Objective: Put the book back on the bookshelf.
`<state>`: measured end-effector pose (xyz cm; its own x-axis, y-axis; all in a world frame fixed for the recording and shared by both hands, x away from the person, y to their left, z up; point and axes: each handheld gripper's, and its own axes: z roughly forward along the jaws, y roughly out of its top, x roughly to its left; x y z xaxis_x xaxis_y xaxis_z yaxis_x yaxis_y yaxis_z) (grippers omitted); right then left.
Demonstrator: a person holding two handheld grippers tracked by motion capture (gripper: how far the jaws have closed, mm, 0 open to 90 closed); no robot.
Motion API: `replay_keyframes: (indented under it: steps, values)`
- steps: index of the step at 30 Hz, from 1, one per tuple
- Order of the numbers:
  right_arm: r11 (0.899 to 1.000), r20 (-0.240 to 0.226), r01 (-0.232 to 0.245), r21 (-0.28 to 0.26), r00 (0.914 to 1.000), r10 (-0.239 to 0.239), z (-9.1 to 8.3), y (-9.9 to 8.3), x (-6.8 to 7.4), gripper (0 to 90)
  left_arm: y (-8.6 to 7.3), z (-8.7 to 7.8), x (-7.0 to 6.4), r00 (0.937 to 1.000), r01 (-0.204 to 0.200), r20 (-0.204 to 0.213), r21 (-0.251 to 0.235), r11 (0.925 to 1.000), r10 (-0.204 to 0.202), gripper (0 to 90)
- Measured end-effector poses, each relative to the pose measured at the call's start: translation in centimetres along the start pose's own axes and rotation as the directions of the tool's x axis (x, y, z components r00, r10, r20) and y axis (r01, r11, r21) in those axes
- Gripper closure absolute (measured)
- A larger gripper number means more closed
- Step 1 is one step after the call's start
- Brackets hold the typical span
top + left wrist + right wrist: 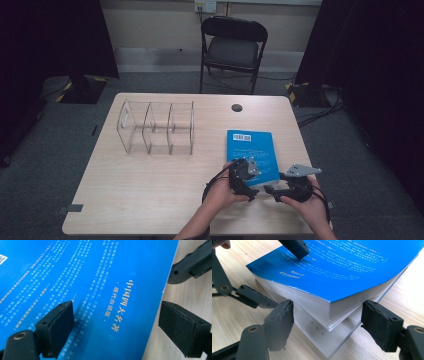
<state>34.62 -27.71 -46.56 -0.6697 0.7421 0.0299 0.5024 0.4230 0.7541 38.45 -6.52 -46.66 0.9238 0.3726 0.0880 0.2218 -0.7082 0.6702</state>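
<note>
Two grippers meet at a blue book (251,152) lying on the wooden table (150,185), right of centre in the high view. The left gripper (248,176) sits over the book's near edge, lower middle of the frame, and the right gripper (274,190) lies just beside it at the book's near right corner. In the left gripper view the left gripper (116,320) has its jaws spread wide, one pad over the printed blue cover (82,277) and the other past the cover's edge above bare wood. In the right gripper view the right gripper (327,323) also stands wide, its pads on either side of the book's corner (332,315), where the cover and a thick block of pages are lifted off the lowest sheets. A clear plastic organizer (156,128) stands at centre left of the high view, well apart from the book.
</note>
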Motion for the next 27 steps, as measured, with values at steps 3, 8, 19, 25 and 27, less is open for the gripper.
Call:
replay_keyframes:
  steps: [3, 8, 19, 25, 27]
  values:
    - [1.000, 0.000, -0.004, 0.000, 1.0000, 0.004, -0.01, 0.04, 0.02, 26.3, 0.10, 0.11, 0.06, 1.0000, -0.002, -0.007, 0.004, 1.0000, 0.002, 12.9]
    - [1.000, -0.002, -0.022, 0.002, 0.9998, 0.022, -0.02, 0.18, 0.05, 26.3, 0.09, 0.22, 0.21, 0.9999, 0.008, -0.007, -0.007, 0.9999, -0.008, 13.2]
    - [0.999, 0.008, -0.034, 0.005, 0.9994, 0.034, -0.12, 0.66, 0.21, 26.4, 0.21, 0.45, 0.10, 0.9993, -0.011, -0.036, -0.001, 0.9999, 0.011, 14.3]
    - [0.999, 0.009, -0.041, -0.002, 0.9991, 0.041, -0.13, 0.79, 0.25, 26.4, 0.26, 0.55, 0.12, 0.9990, -0.016, -0.043, -0.002, 0.9999, 0.016, 14.6]
    - [0.999, 0.009, -0.041, -0.002, 0.9991, 0.041, -0.13, 0.81, 0.25, 26.4, 0.28, 0.56, 0.14, 0.9987, -0.021, -0.046, 0.002, 0.9998, 0.021, 14.7]
